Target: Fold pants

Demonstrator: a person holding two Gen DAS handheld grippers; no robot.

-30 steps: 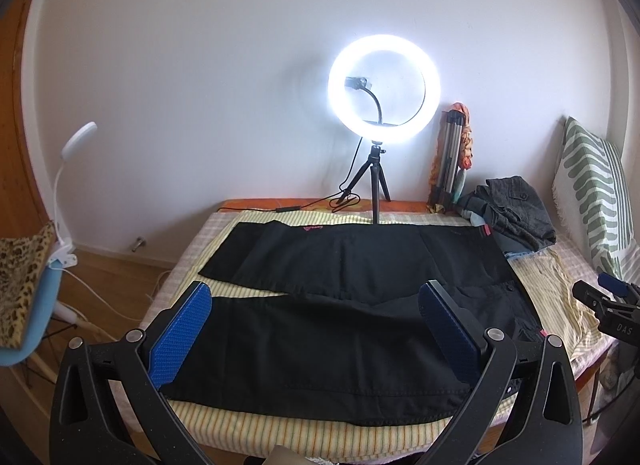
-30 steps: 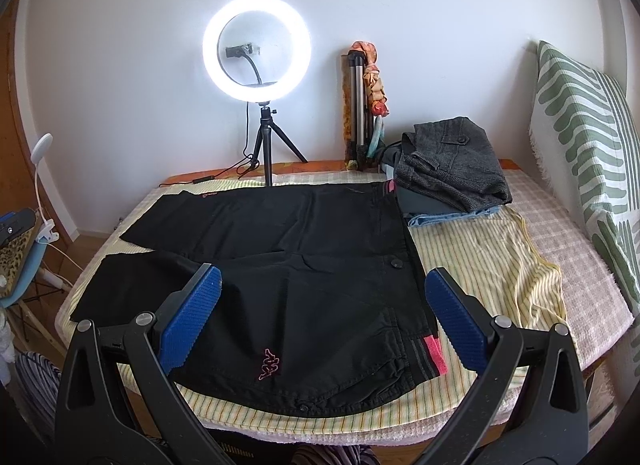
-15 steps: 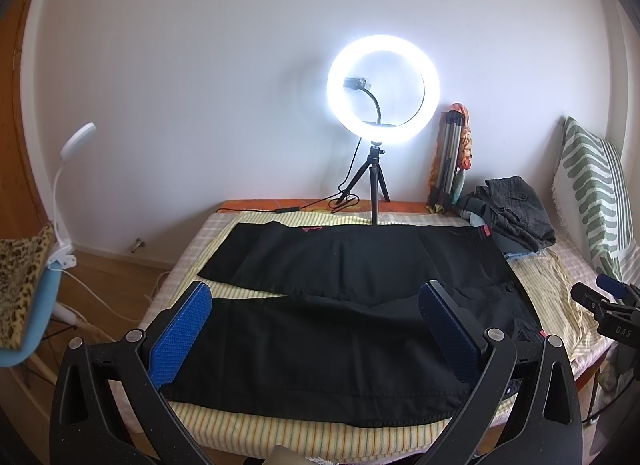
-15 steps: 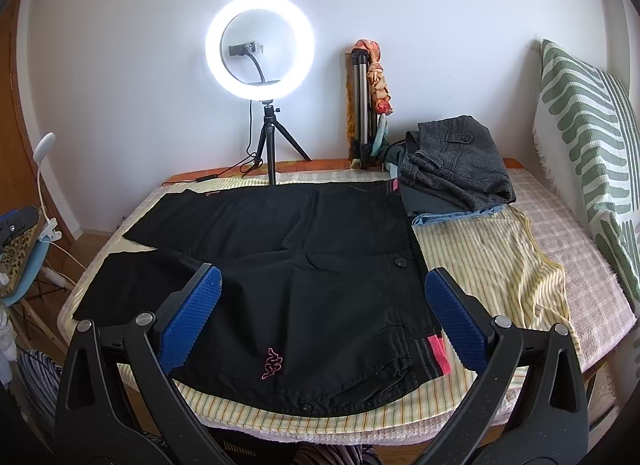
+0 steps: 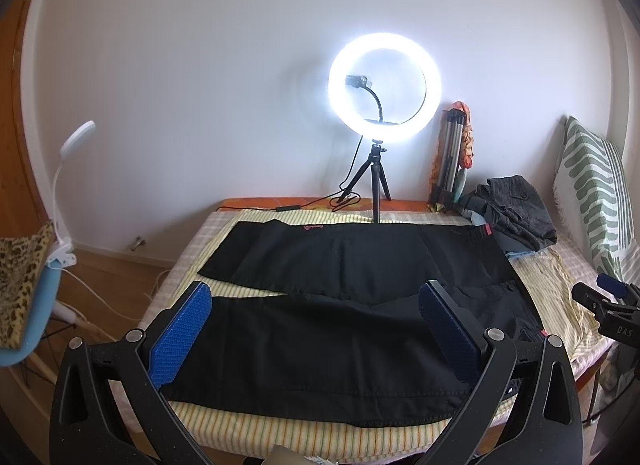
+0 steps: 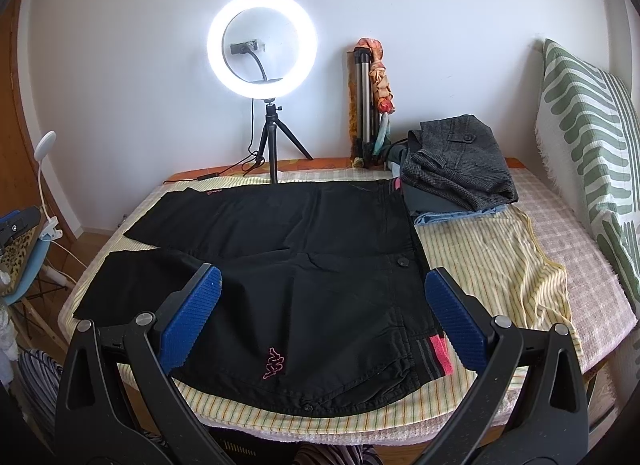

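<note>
Black pants lie spread flat on a striped cloth on the bed, both legs pointing left, waistband to the right. In the right wrist view the pants show a pink logo and a pink waistband patch near the front edge. My left gripper is open and empty, held above the near leg. My right gripper is open and empty, held above the hip area near the waistband. Its tip also shows in the left wrist view at the right edge.
A lit ring light on a tripod stands at the back by the wall. A pile of folded grey clothes lies at the back right. A green-striped pillow leans at the right. A blue chair and clip lamp stand at the left.
The right gripper has drifted slightly forward and right; the pants look a little closer. The left gripper has barely moved. Both stay open.
</note>
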